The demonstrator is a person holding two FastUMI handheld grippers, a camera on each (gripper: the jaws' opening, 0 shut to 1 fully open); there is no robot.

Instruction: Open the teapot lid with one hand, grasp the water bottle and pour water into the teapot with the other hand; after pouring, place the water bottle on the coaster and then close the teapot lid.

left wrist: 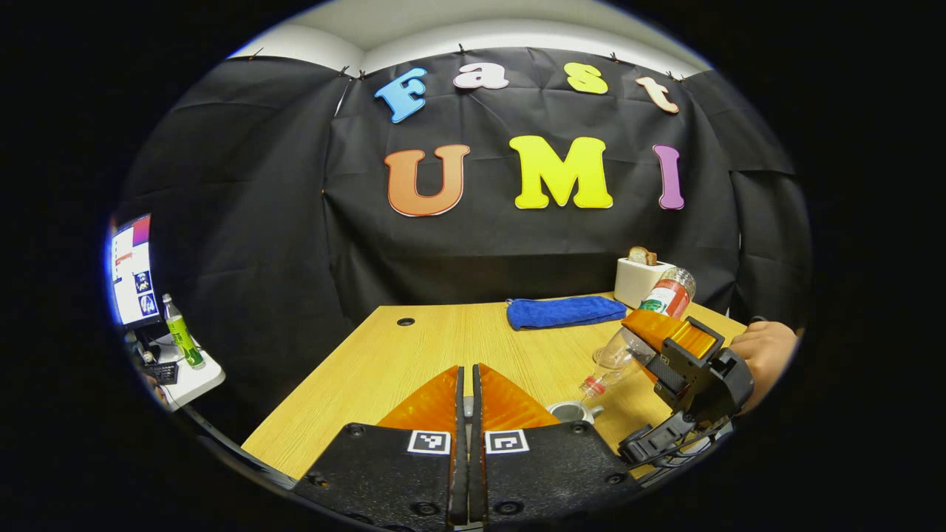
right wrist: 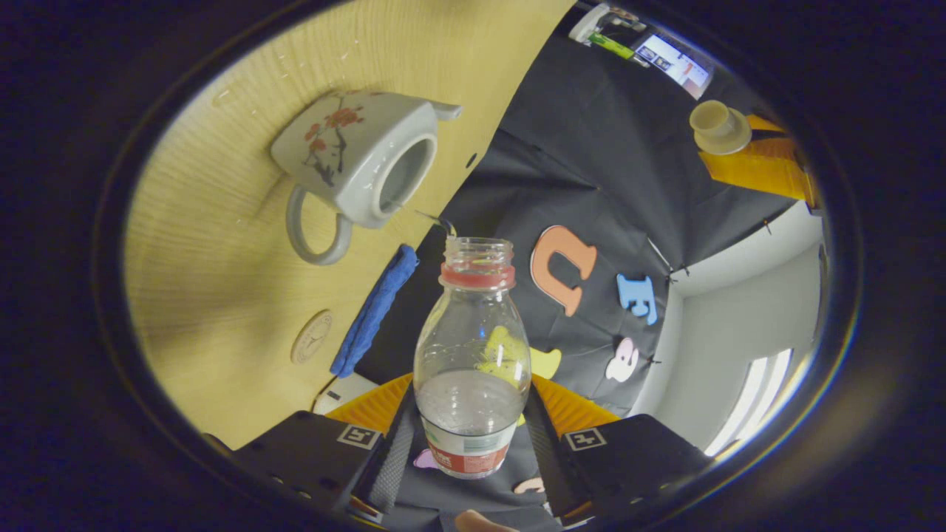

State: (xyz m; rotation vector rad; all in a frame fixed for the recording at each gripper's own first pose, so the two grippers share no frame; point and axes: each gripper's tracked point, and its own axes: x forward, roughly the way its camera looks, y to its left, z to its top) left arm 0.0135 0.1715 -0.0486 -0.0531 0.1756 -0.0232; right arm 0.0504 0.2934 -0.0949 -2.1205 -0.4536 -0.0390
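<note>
The water bottle [right wrist: 473, 355] was pinched at frame bottom centre by the right gripper [right wrist: 473, 436], tipped over the uncovered teapot [right wrist: 355, 162] at upper left. The lid [right wrist: 718, 127], upper right, was apparently gripped by the nearly closed left gripper [left wrist: 465, 391].

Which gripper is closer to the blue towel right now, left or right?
Right, I'd judge. The right gripper, tilting the water bottle, is just in front of the blue towel. The left gripper sits farther back near the table's front.
</note>
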